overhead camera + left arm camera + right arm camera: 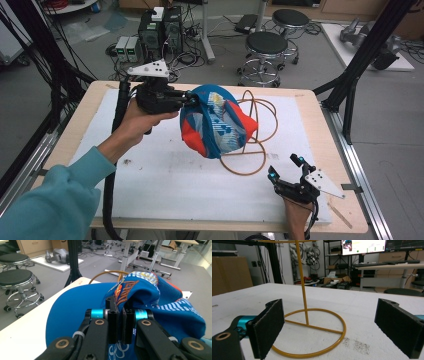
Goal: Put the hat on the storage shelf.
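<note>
Blue cap [75, 312] (orange lettering unreadable)

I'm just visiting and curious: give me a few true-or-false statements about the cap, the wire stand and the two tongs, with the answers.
1. The left tongs are shut on the cap. True.
2. The right tongs are clamped on the wire stand. False: they are open and apart from it.
3. The cap lies flat on the white mat. False: it is held up in the air.
4. The wire stand stands on the mat. True.
</note>
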Demonstrator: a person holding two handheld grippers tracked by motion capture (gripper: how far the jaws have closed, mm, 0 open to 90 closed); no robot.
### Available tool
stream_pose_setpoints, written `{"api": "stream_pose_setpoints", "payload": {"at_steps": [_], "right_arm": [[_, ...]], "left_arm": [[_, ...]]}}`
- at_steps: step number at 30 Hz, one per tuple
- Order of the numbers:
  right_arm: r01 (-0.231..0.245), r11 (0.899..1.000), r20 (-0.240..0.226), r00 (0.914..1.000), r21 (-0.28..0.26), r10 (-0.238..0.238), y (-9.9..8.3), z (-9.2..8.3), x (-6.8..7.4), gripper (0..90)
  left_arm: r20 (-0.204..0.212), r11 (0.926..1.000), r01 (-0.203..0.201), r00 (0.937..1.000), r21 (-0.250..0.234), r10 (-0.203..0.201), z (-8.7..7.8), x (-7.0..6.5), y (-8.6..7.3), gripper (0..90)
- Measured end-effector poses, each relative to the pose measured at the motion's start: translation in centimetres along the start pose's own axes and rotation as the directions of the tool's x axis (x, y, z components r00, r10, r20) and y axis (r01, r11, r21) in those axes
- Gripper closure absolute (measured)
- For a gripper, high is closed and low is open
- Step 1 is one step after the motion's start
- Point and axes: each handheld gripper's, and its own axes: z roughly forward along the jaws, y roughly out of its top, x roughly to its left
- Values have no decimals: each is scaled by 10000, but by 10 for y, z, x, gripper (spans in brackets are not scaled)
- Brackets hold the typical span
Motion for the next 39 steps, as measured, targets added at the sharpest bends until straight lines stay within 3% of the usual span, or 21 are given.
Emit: {"api": "stream_pose_setpoints", "payload": {"at_steps": [3,17,31,39], "right_arm": [[-151,9999,1,9999,22,151,0,0,-1,80],[-48,10000,-43,10000,65,48,0,0,0,80],[77,10000,-37,10000,15,-77,0,0,-1,80],[59,10000,-67,10000,-3,-59,0,0,-1,80]], "left_arm": [[49,10000,45,10000,-44,-45,7,1,4,867],[237,9998,167,9996,-105,-165,33,-2,22,867],[378,9991,-387,9986,159,381,64,-20,32,867],[204,9993,-348,9992,155,344,84,-20,36,867]]}}
